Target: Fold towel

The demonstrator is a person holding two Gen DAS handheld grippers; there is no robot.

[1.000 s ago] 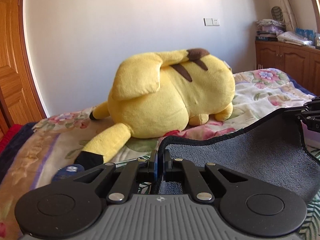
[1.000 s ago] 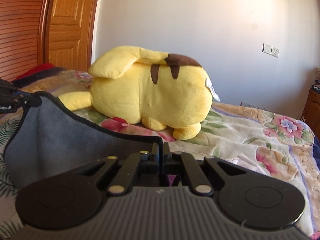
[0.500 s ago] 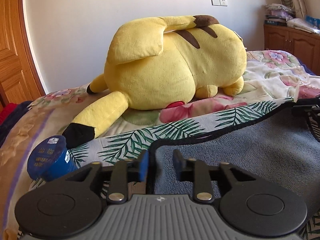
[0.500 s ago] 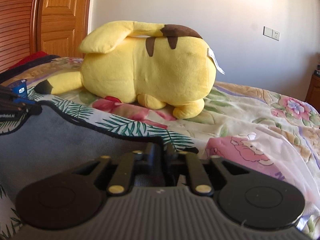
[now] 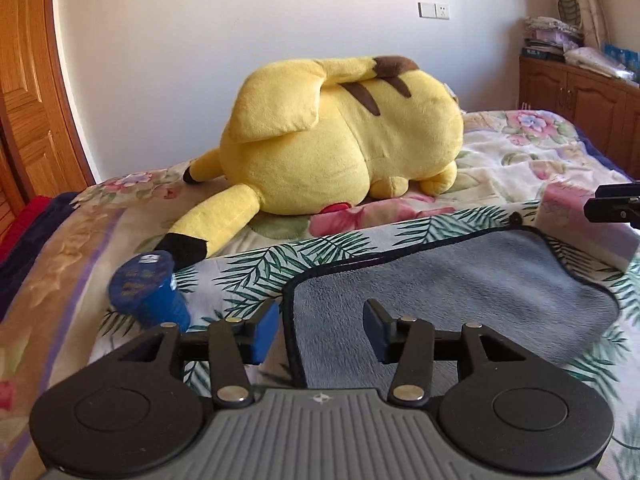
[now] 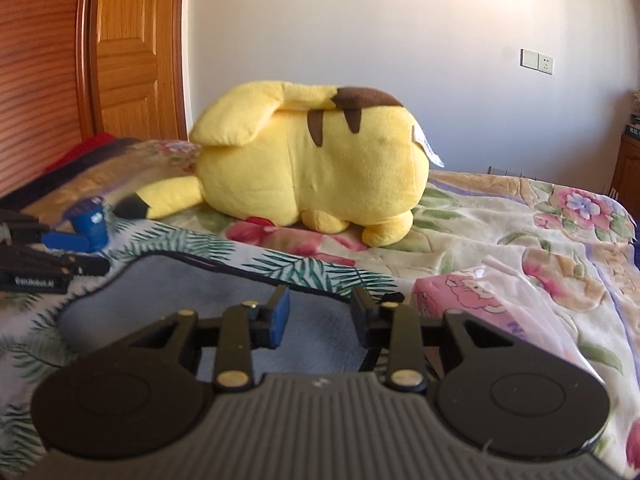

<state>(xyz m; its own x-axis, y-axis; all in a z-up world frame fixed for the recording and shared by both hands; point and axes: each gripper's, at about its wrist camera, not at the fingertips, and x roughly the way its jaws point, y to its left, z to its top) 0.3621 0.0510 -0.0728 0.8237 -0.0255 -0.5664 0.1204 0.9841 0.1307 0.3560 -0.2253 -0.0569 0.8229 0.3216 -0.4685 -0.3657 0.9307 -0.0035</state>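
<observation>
A grey towel with a dark border lies flat on the leaf-print cloth on the bed; it also shows in the right wrist view. My left gripper is open just above the towel's near left corner, holding nothing. My right gripper is open above the towel's right corner, holding nothing. The right gripper's tip shows at the right edge of the left wrist view. The left gripper shows at the left edge of the right wrist view.
A big yellow plush toy lies on the floral bedspread behind the towel. A blue cup lies on its side left of the towel. A wooden door and a cabinet stand by the walls.
Both grippers lowered the towel's far edge onto the bed, then opened and let go. The towel now lies flat and both grippers have drawn back a little.
</observation>
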